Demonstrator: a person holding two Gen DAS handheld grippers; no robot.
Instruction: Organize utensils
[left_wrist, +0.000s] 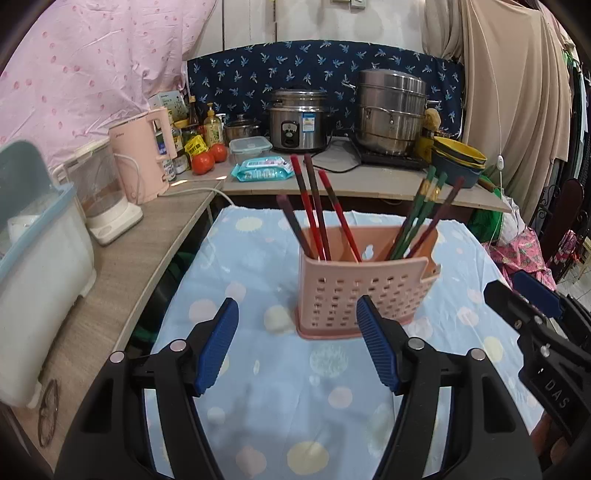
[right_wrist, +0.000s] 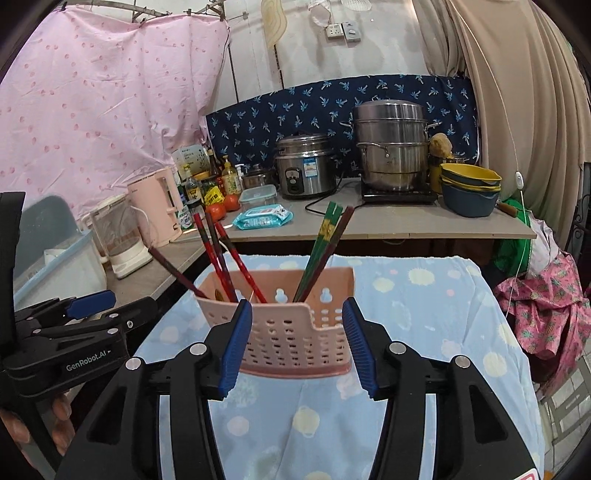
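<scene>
Both tools are seen spread wide with nothing between their blue pads. From its own camera the left tool (left_wrist: 297, 345) is held low over the tabletop (left_wrist: 258, 406), in front of the caddy (left_wrist: 364, 291) and apart from it; its right pad (left_wrist: 376, 343) overlaps the caddy's lower front only in the line of sight. The right tool (right_wrist: 297, 345) is held nearer the caddy, its pads flanking the caddy front in the view; whether they touch the plastic cannot be told. The left tool also appears left of the caddy in the right view, gripped by a hand (right_wrist: 55, 417).

The caddy, a pink perforated holder, is stood upright on the tabletop, which is covered by a blue dotted cloth. 2 groups of chopsticks are held in it. Red chopsticks (left_wrist: 314, 206), about 4, are leaned in the caddy's left compartment. Green chopsticks (left_wrist: 417, 214), with 1 dark red stick beside them, are leaned in the right compartment.

Behind the caddy, a wipes pack (left_wrist: 263, 168), 2 tomatoes (left_wrist: 207, 159), a rice cooker (left_wrist: 297, 122), a steel steamer (left_wrist: 391, 110) and stacked bowls (left_wrist: 458, 158) are seen. A pink kettle (left_wrist: 142, 162) is stood left of the caddy.
</scene>
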